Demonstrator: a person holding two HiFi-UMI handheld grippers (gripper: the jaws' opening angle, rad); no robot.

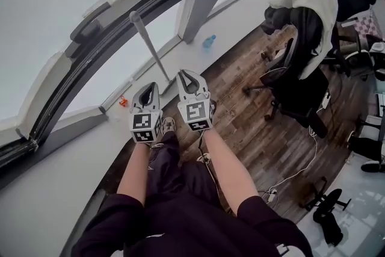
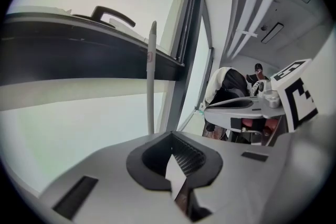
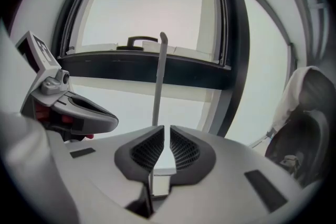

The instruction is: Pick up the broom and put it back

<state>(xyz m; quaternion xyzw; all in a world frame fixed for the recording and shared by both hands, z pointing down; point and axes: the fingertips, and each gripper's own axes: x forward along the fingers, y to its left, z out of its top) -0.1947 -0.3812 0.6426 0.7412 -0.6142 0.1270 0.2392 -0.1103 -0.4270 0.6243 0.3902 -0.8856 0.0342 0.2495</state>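
Observation:
The broom's pale grey handle leans upright against the window; its lower end is hidden behind my grippers. It rises straight ahead of the jaws in the left gripper view, broom handle, and in the right gripper view, broom handle. My left gripper is shut with nothing in it, short of the handle. Beside it my right gripper stands only narrowly open, a thin slit between its pads and nothing in them. Neither touches the broom.
A window handle sits on the dark window frame behind the broom. A blue bottle and a small orange item lie by the sill. An office chair draped with a white jacket stands right; cables cross the wood floor.

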